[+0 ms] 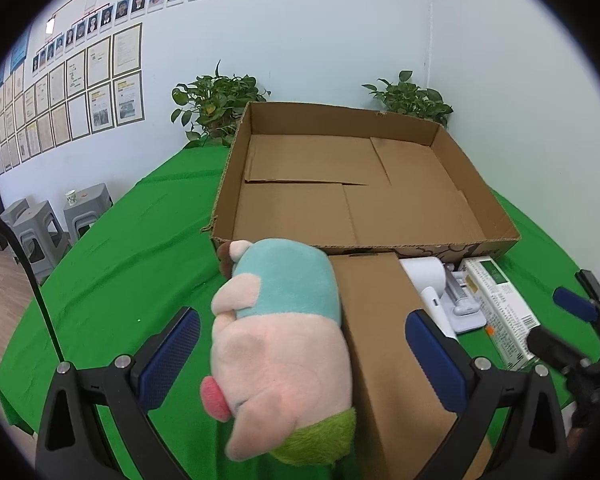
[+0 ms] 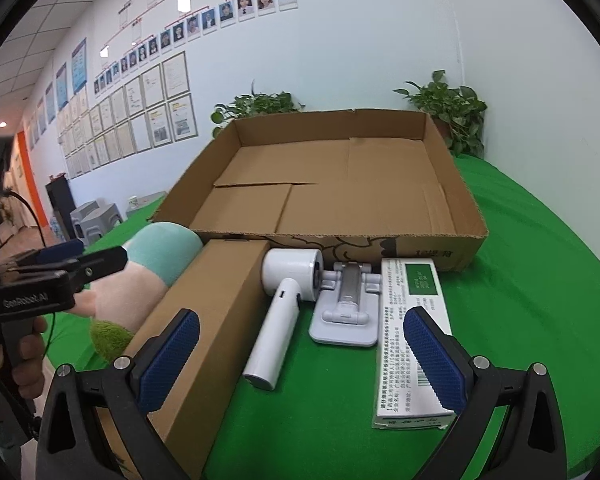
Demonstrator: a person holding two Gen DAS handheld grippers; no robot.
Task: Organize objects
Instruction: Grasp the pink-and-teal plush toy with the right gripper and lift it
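Being straddled by the wide, released left gripper [image 1: 302, 354]: plush pig [image 1: 280, 344], touching long brown box [image 1: 384, 344] | right gripper [image 2: 300, 358] released, nothing being grasped | tray box [image 1: 496, 210] waiting behind | risk: brown box being dragged along.

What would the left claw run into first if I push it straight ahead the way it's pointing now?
Most likely the plush pig: it lies between the open left claw fingers, right ahead. The long brown carton sits just beside it and could catch the right finger. Depth is hard to judge through the fisheye.
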